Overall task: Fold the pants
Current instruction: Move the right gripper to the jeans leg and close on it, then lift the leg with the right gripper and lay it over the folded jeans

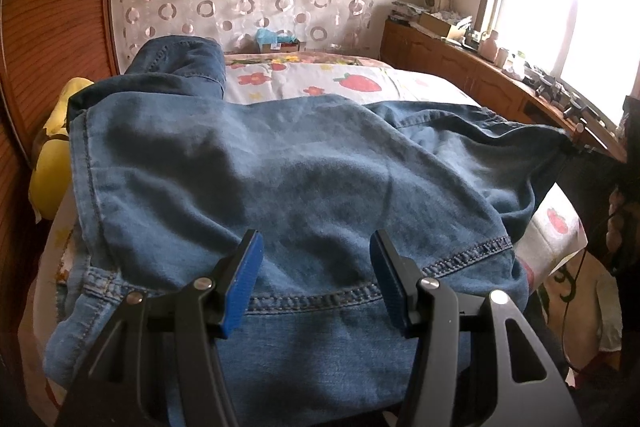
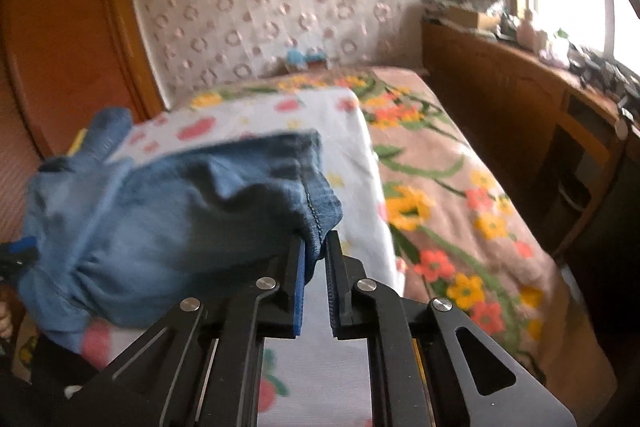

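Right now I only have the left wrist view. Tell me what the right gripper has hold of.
Observer: The right gripper is shut on a stitched hem of the jeans.
Operator: Report what lies under it.
Observer: The white strawberry sheet, with no denim directly below the jaws.
Operator: Say what is past the sheet's right edge.
Observer: A brown floral blanket with yellow and orange flowers.
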